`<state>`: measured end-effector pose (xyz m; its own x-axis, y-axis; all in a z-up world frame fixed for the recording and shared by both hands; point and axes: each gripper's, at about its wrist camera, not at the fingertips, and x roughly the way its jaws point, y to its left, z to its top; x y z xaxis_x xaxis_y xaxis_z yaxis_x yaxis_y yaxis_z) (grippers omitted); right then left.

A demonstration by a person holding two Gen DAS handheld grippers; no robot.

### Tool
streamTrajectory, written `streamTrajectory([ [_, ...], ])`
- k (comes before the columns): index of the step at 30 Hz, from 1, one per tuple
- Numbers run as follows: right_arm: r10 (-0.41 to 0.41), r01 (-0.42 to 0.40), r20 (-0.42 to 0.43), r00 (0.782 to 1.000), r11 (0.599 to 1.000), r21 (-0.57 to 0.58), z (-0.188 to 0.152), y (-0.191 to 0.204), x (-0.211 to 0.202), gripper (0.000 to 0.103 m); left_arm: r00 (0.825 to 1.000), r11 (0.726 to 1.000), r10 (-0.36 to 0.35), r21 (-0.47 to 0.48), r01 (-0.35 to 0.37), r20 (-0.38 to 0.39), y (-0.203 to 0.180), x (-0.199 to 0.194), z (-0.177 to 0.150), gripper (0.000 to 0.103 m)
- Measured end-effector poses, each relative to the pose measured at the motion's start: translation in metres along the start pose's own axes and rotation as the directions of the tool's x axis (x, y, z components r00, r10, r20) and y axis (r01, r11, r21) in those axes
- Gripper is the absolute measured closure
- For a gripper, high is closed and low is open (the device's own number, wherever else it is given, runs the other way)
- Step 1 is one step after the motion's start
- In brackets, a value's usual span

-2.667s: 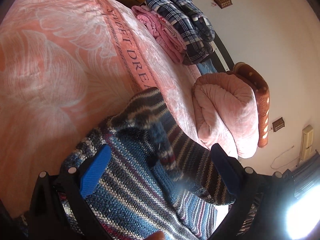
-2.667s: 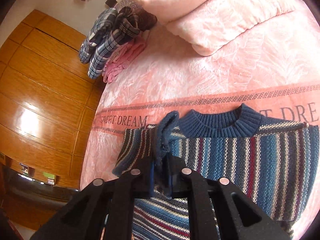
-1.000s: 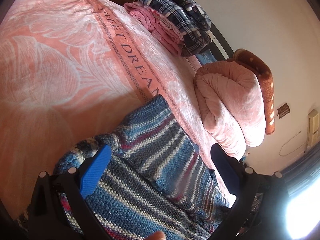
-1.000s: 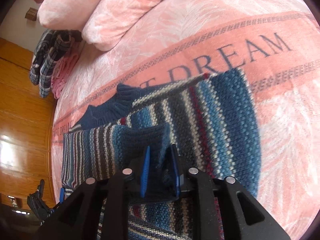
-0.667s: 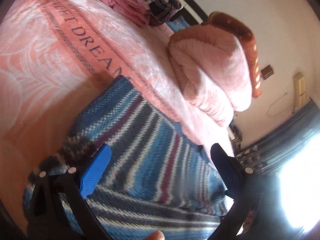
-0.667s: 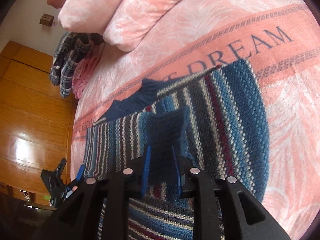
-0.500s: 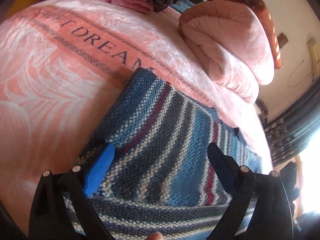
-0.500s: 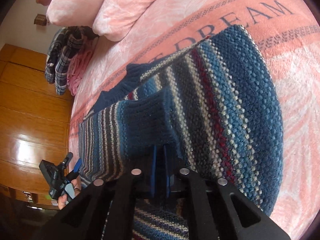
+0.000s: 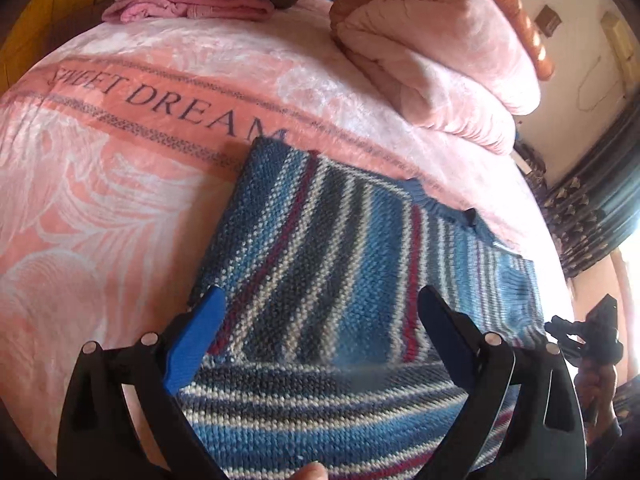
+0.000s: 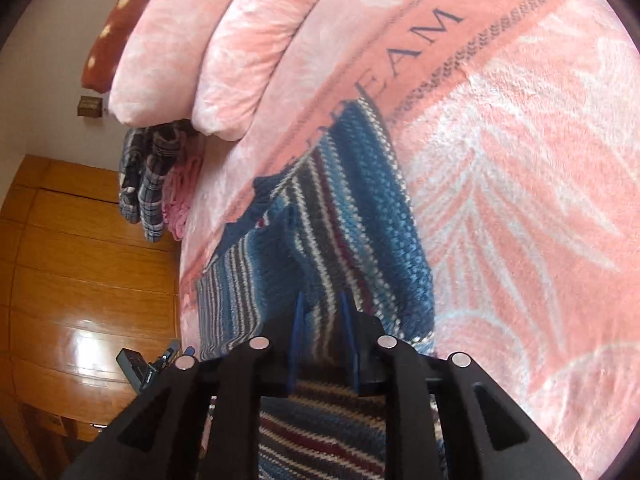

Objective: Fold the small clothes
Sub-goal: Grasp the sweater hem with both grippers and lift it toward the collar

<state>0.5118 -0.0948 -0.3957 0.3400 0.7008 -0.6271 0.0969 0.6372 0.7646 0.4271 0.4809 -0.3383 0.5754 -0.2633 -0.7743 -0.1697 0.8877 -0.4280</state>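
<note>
Left gripper (image 9: 318, 312) fingers spread, right gripper (image 10: 322, 300) narrowed

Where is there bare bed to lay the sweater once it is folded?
Free: the wide blanket left of the striped sweater, below the SWEET DREAM lettering. A narrower strip runs between that lettering and the folded pink clothes. Crowded: the rolled quilt and plaid clothes fill the head end.

A sweater (image 9: 320, 264) lies on the bed (image 9: 100, 208), with rolled bedding (image 9: 432, 60) and stacked clothes (image 9: 192, 4) behind it.
</note>
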Motion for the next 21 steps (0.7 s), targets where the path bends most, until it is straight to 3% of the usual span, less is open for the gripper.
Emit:
streamTrajectory([
  [2,-0.041,0.041,-0.032,0.999,0.999,-0.004,-0.006,-0.005,0.007,0.085,0.998,1.000,-0.021,0.007,0.021,-0.056,0.002,-0.001,-0.009,0.005],
  [4,-0.086,0.087,-0.064,0.994,0.996,0.017,-0.009,-0.018,0.017,0.100,0.986,0.997,0.081,-0.006,-0.083,-0.146,0.015,0.012,-0.023,0.005],
  [5,-0.097,0.098,-0.053,0.994,0.995,0.026,-0.011,-0.021,0.012,0.103,0.981,0.994,0.086,-0.046,-0.095,-0.175,0.025,0.012,-0.029,0.006],
  [7,-0.076,0.076,-0.013,0.997,0.996,0.045,-0.014,-0.011,-0.009,0.090,0.986,0.991,0.039,-0.119,-0.059,-0.164,0.037,-0.010,-0.039,0.005],
  [8,-0.063,0.063,0.003,0.998,0.997,0.038,-0.018,-0.003,-0.022,0.071,0.987,0.990,0.028,-0.130,-0.049,-0.155,0.040,-0.027,-0.044,0.005],
  [10,-0.045,0.045,0.003,0.999,0.999,0.005,-0.032,0.009,-0.049,0.069,0.987,0.989,0.006,-0.143,-0.030,-0.162,0.047,-0.059,-0.062,0.005],
  [13,-0.065,0.064,-0.035,0.997,0.997,-0.030,-0.072,0.009,-0.088,0.066,0.971,0.977,-0.045,-0.211,-0.006,-0.233,0.067,-0.100,-0.104,0.005],
  [15,-0.090,0.088,-0.059,0.994,0.996,-0.033,-0.111,-0.001,-0.116,0.047,0.963,0.971,-0.062,-0.239,-0.002,-0.262,0.077,-0.127,-0.135,0.003],
  [17,-0.101,0.101,-0.087,0.991,0.995,-0.011,-0.153,-0.016,-0.137,0.038,0.955,0.962,-0.090,-0.273,0.010,-0.282,0.086,-0.149,-0.168,0.003],
  [21,-0.093,0.105,-0.165,0.982,0.992,0.069,-0.229,-0.049,-0.159,0.037,0.931,0.928,-0.155,-0.372,0.022,-0.331,0.099,-0.162,-0.220,0.003],
])
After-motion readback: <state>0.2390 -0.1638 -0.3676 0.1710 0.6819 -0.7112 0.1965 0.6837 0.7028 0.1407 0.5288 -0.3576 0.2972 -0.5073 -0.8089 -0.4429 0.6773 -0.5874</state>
